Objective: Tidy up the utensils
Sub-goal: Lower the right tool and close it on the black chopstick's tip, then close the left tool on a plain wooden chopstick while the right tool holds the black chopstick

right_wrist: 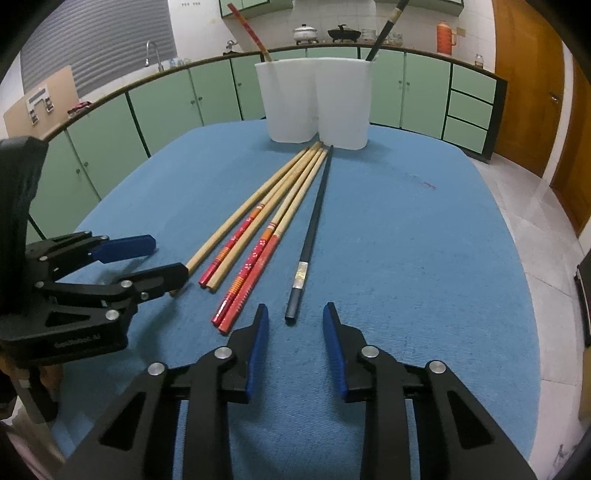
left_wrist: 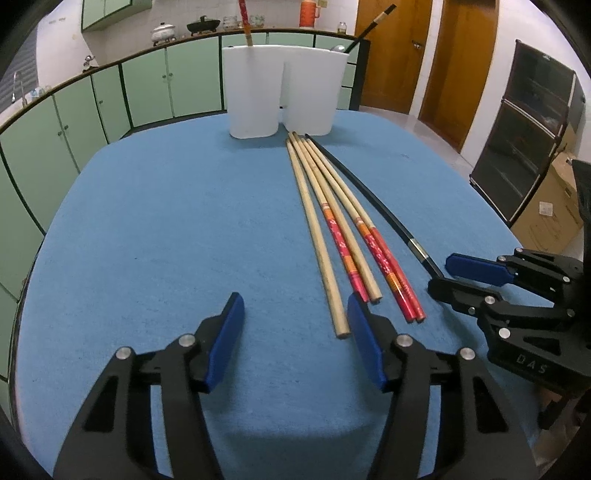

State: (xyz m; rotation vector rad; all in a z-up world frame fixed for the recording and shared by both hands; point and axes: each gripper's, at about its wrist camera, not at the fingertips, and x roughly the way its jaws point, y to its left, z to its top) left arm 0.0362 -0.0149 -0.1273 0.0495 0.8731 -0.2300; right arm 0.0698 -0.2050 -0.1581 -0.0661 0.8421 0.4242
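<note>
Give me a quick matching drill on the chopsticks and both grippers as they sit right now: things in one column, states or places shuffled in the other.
Things:
1. black chopstick
2. plain chopstick
3. left holder
4. right gripper

States or places:
A. holds a red-ended chopstick
B. lies at the left edge of the row
C. jaws apart around a dark chopstick's near end
D. lies at the right edge of the row

Pairs: 1-D, 2-B, 3-A, 4-C

On the blue table (right_wrist: pixel 406 240) lie six chopsticks: three plain wooden ones (left_wrist: pixel 314 236), two red-ended ones (right_wrist: pixel 255 258) and one black one (right_wrist: pixel 314 229). Two white holders (right_wrist: pixel 314 103) stand joined side by side, each with one stick in it: a red (right_wrist: pixel 245 27) and a black (right_wrist: pixel 386 29). Two grippers (right_wrist: pixel 295 325) are in view.
</note>
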